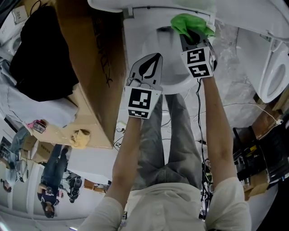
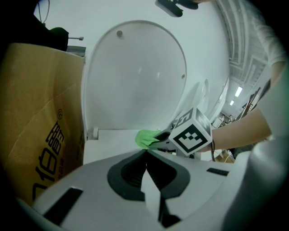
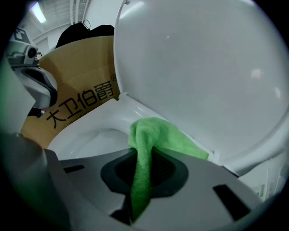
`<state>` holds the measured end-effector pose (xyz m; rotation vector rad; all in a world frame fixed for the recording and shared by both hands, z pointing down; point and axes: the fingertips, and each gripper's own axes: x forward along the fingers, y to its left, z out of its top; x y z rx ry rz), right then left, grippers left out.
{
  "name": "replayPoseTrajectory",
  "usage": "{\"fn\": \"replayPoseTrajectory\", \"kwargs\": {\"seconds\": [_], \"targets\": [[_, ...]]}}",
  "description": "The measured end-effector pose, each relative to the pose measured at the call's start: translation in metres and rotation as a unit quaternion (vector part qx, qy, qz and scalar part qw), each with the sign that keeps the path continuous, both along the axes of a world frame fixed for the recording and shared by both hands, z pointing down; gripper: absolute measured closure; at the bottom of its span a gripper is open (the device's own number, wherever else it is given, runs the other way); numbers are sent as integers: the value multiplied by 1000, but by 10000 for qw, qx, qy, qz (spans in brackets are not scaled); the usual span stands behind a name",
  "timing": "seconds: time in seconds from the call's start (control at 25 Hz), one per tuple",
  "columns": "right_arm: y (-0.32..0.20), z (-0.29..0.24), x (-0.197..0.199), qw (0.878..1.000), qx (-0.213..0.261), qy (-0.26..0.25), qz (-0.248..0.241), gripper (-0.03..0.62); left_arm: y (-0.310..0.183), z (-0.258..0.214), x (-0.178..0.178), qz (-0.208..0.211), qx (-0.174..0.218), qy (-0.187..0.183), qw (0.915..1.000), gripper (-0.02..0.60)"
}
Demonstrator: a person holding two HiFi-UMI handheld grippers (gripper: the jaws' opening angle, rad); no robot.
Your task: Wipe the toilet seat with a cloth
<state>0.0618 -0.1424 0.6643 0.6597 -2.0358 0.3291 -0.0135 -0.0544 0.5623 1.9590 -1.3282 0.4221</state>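
Wiping seems barely begun: right gripper (image 1: 193, 38) fingers clamp the cloth (image 1: 187, 22) at the seat's (image 1: 140, 40) rear, while left gripper (image 1: 146, 67) fingers are closed on nothing.

Doesn't look like a real bathroom to me, more a warehouse or test hall. The toilet (image 1: 135, 45) just stands on an open floor, jammed against a big printed cardboard box (image 1: 86, 63) in the upper left. A second toilet (image 1: 271, 76) sits at the right edge with plastic sheeting (image 1: 235, 67) beside it, and loose cables (image 1: 246, 108) trail over the floor. A person (image 1: 52, 173) stands around at lower left. Industrial-type strip light (image 3: 39, 13) overhead, I think, though it's pretty blurry.
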Motion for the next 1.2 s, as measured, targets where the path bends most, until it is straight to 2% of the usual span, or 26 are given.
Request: {"fn": "replayPoseTrajectory", "kwargs": {"seconds": [0.44,0.64,1.2], "targets": [[15,4,-56,9984,4,-6,-560,549,18,0,-42,-490,-35,-2,9988,569],[20,3,-77,9979,34,-70,-650,549,30,2,-57,-678,-79,18,9977,569],[46,-3,-132,9925,76,-310,-1183,549,59,-1,-72,-1003,-107,53,9949,569]]}}
